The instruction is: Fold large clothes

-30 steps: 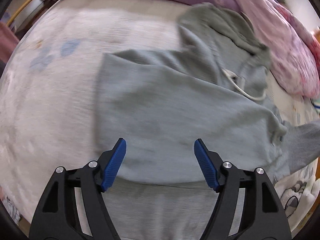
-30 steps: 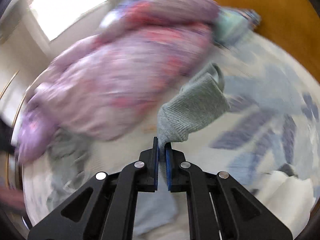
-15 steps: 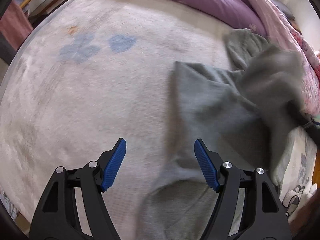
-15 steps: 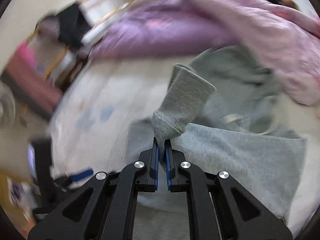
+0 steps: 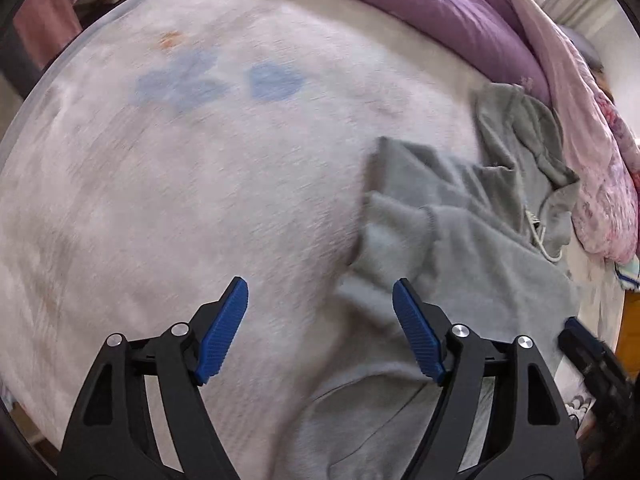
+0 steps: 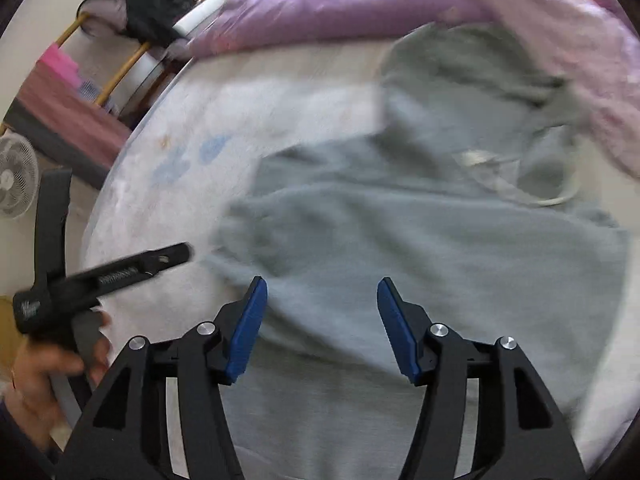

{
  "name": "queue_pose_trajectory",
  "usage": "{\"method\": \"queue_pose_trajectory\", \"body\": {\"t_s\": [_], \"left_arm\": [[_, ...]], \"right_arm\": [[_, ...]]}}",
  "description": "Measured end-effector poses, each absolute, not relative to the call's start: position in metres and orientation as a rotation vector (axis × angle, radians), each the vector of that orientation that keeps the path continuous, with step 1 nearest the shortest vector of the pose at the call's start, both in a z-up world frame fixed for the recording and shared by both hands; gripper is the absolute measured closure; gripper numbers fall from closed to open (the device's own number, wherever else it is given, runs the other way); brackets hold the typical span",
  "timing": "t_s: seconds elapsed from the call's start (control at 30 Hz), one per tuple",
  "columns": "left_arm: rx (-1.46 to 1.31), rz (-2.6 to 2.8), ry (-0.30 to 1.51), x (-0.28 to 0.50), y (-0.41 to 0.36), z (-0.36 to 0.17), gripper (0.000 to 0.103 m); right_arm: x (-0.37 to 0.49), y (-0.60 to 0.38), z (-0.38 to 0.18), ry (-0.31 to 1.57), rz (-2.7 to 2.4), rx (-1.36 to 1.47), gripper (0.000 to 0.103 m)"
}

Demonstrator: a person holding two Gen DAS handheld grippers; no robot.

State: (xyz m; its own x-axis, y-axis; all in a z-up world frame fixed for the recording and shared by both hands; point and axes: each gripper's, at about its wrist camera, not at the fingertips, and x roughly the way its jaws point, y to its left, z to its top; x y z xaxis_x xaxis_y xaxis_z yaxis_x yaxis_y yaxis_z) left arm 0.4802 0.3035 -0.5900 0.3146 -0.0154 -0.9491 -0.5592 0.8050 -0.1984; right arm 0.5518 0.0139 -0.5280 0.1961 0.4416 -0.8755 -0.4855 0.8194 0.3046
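A grey hoodie (image 5: 472, 248) lies on the bed, its hood (image 5: 520, 128) toward the purple duvet and a sleeve folded across its body. It also fills the right wrist view (image 6: 420, 240), with its white drawstring (image 6: 552, 200) showing. My left gripper (image 5: 320, 320) is open and empty above the bedspread, just left of the hoodie's edge. My right gripper (image 6: 320, 320) is open and empty above the hoodie's body. The left gripper also shows in the right wrist view (image 6: 176, 254), held in a hand at the left.
The white bedspread (image 5: 180, 200) with blue prints extends to the left. A purple duvet (image 5: 440, 16) and pink quilt (image 5: 600, 184) are heaped along the far side. A fan (image 6: 16, 176) and a rack with clothes (image 6: 120, 12) stand beyond the bed.
My right gripper carried the sleeve cuff across the hoodie, then opened and let it go. The sleeve now lies on the body. My left gripper shifted left off the hoodie.
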Motion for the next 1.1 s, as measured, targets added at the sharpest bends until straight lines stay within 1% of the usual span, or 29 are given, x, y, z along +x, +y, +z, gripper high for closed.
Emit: {"method": "queue_pose_trajectory", "body": {"t_s": [0.17,0.2,0.27,0.33,0.43,0.57,0.77,0.87,0.9,1.0,1.03,1.07,1.1], "left_arm": [[-0.55,0.264,1.19,0.548,0.288,-0.584,0.027],[-0.553,0.232,1.184,0.564,0.286,-0.583,0.023],[-0.547,0.169,1.187,0.606,0.279,-0.585,0.022],[-0.525,0.105,1.19,0.644,0.273,-0.59,0.022],[-0.495,0.066,1.202,0.693,0.269,-0.6,0.022],[-0.483,0.04,1.211,0.759,0.268,-0.618,0.022],[-0.489,0.04,1.216,0.812,0.266,-0.637,0.022],[-0.478,0.038,1.227,0.831,0.263,-0.651,0.022],[-0.47,0.045,1.234,0.835,0.263,-0.654,0.022],[-0.493,0.075,1.254,0.844,0.266,-0.665,0.022],[-0.502,0.08,1.261,0.846,0.266,-0.667,0.024],[-0.495,0.093,1.257,0.848,0.267,-0.666,0.037],[-0.489,0.098,1.256,0.848,0.268,-0.665,0.067]], "right_arm": [[0.631,-0.076,-0.544,1.257,0.455,0.085,0.048],[0.648,-0.087,-0.547,1.261,0.431,0.125,0.048],[0.672,-0.097,-0.552,1.271,0.383,0.129,0.046],[0.7,-0.118,-0.558,1.274,0.375,0.202,0.044],[0.74,-0.131,-0.571,1.288,0.316,0.263,0.038],[0.785,-0.136,-0.588,1.292,0.281,0.362,0.036],[0.832,-0.152,-0.618,1.294,0.254,0.637,0.035],[0.842,-0.155,-0.633,1.3,0.23,0.704,0.035],[0.845,-0.155,-0.638,1.307,0.224,0.725,0.034],[0.849,-0.157,-0.641,1.283,0.235,0.743,0.033],[0.849,-0.156,-0.64,1.279,0.245,0.721,0.04],[0.848,-0.155,-0.637,1.274,0.26,0.693,0.048],[0.849,-0.154,-0.636,1.277,0.276,0.689,0.067]]}}
